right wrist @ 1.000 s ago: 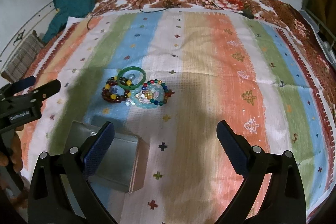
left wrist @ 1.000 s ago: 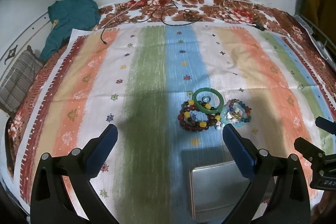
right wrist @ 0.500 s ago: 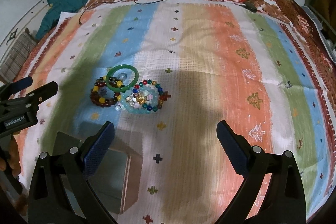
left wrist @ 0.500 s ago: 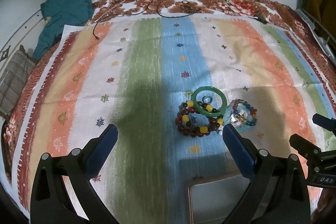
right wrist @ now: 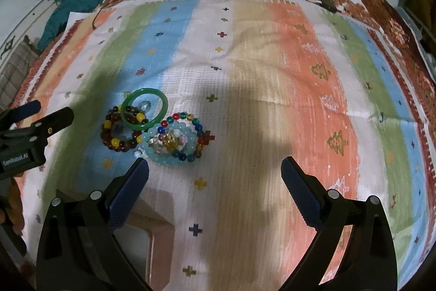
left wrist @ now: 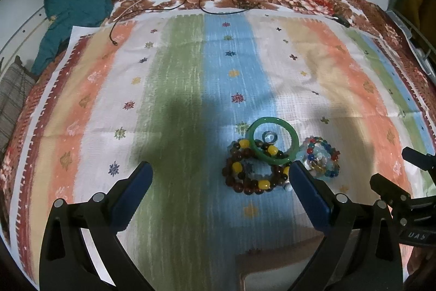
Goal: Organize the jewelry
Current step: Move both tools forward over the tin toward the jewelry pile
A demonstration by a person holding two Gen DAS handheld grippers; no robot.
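Left wrist: left hand-held gripper [left wrist: 219, 175] spread, empty; green bangle [left wrist: 273, 140] and brown bracelet [left wrist: 254, 169] ahead by its right finger, nearer than a second ago | Right wrist: right hand-held gripper [right wrist: 215, 168] spread; pale-blue bracelets [right wrist: 174, 142] ahead-left, closer; best pinch the top bangle first, box [right wrist: 141, 244] beneath.

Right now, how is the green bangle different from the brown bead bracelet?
The green bangle is one smooth solid ring; the brown bracelet is strung from many round beads. The bangle is a single green; the bracelet is dark brown with yellow beads mixed in. The bangle lies partly on top of the bracelet, which rests on the striped cloth. Both are round loops lying flat, and no tongs touch either.
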